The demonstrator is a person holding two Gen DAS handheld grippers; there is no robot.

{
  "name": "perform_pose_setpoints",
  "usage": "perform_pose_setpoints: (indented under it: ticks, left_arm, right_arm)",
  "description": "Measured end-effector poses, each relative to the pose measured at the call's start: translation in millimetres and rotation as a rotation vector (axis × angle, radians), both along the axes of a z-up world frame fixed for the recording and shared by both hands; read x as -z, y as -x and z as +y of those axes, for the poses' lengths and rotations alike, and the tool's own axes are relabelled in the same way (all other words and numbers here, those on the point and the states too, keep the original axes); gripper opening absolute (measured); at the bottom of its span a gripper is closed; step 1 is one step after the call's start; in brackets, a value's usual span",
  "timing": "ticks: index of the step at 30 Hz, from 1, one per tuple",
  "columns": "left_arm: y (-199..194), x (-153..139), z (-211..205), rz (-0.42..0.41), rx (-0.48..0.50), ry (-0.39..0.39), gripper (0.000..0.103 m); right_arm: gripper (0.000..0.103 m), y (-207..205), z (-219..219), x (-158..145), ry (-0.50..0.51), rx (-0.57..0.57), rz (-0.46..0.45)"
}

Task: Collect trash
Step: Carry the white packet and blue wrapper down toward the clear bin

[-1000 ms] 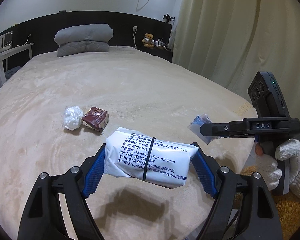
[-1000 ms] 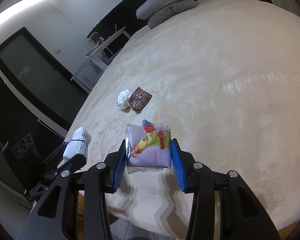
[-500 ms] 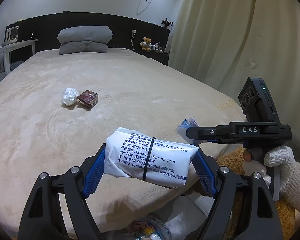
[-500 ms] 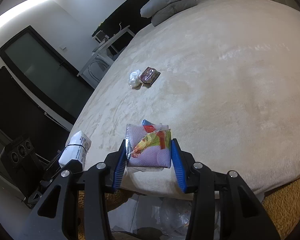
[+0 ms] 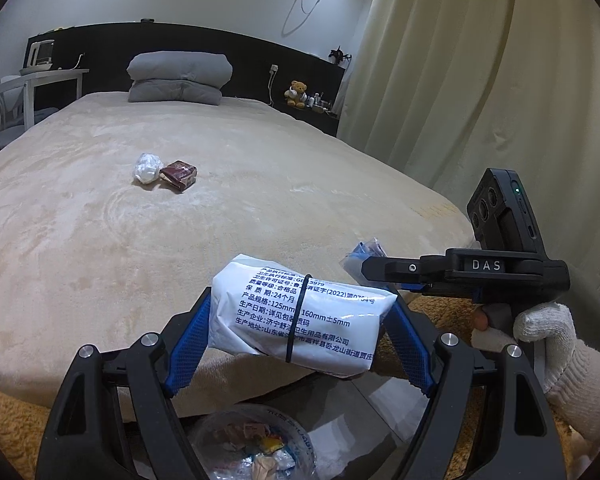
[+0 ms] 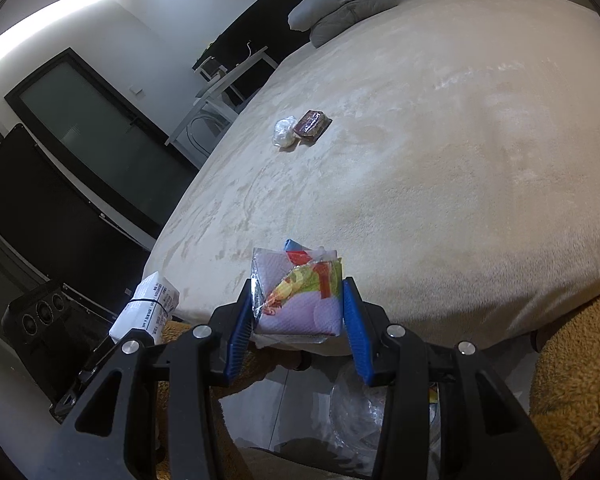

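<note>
White printed tissue pack (image 5: 300, 316) sits pinched in our left gripper (image 5: 300, 344), colourful wrapper (image 6: 298, 292) in our right gripper (image 6: 298, 330). We should centre each over the lined bin (image 5: 256, 444) below the bed (image 5: 260, 184) edge before spreading the jaws.

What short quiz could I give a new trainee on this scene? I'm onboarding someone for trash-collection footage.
1. What does the left gripper hold?
2. True or false: the right gripper is empty.
3. How many trash items lie on the bed? A) none B) two C) four

Key:
1. A white packet with printed text and a black band.
2. False; it grips a colourful wrapper.
3. B: a white crumpled wad and a brown packet, side by side.
</note>
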State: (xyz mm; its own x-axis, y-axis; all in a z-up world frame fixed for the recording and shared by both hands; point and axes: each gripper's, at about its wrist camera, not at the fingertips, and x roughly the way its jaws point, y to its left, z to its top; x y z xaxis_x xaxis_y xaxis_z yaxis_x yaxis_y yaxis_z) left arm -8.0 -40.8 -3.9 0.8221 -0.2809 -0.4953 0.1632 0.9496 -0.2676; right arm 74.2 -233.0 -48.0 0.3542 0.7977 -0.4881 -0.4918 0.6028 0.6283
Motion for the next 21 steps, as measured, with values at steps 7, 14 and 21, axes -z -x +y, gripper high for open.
perform_pose_setpoints:
  ticks: [7, 14, 21]
  left_arm:
    - [16, 3, -3, -0.012, 0.02, 0.018, 0.079]
    - [23, 14, 2, 0.043, -0.002, 0.078, 0.079]
    - [18, 37, 10, 0.164, -0.017, 0.149, 0.079]
  right_arm:
    - [0.043, 14, 0, 7, 0.015, -0.027, 0.012]
    - [0.043, 19, 3, 19, 0.041, -0.068, 0.049]
    - [0.043, 18, 17, 44, 0.108, -0.12, 0.134]
